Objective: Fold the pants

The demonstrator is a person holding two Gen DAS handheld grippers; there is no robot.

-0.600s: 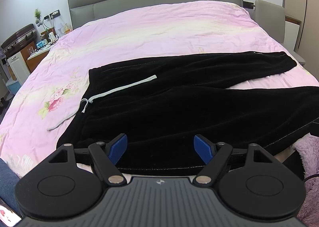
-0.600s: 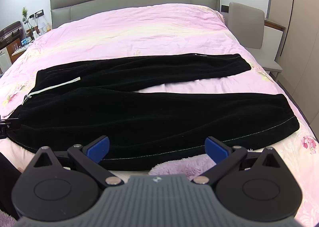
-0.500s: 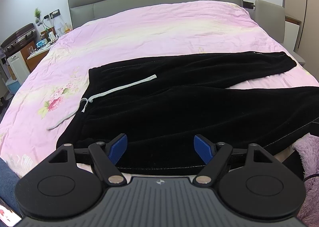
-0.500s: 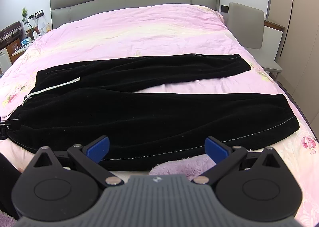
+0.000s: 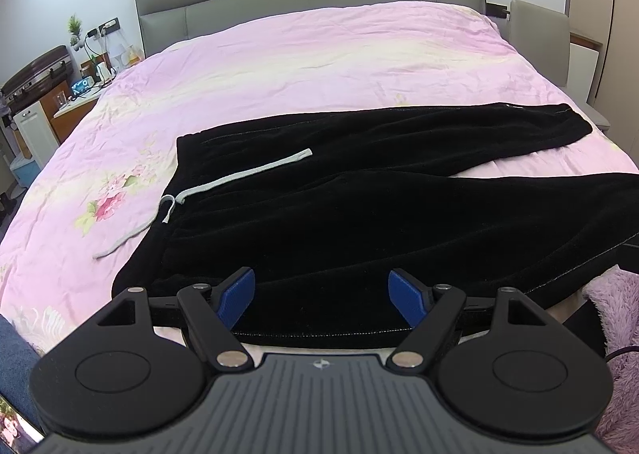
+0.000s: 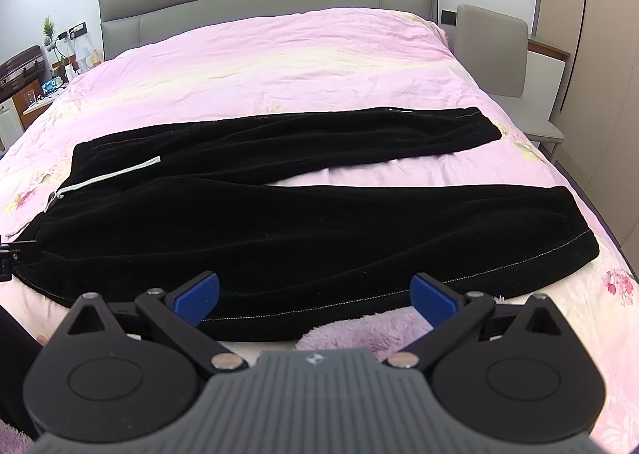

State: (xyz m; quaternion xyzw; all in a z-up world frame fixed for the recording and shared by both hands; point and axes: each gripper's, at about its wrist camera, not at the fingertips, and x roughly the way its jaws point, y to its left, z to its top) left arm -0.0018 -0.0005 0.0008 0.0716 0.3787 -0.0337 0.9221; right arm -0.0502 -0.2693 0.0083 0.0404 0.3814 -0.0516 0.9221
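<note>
I see the black pants (image 5: 359, 214) lying flat on the pink bed cover (image 5: 319, 66), spread out sideways, with the waist at the left and both legs going to the right. My left gripper (image 5: 321, 294) has its blue fingers (image 5: 235, 294) wide apart and holds nothing; the waist part of the pants is just beyond the fingertips and between them, and the near hem passes under the gap. A grey drawstring (image 5: 243, 174) lies ahead and to the left of the left finger, one end on the pants and the other on the cover. My right gripper (image 6: 313, 296) is also fully spread and empty; the near leg of the pants (image 6: 319, 238) lies in front of its fingers (image 6: 433, 296). A fluffy lilac cloth (image 6: 359, 330) is between these fingers, closer to me than the pants.
</note>
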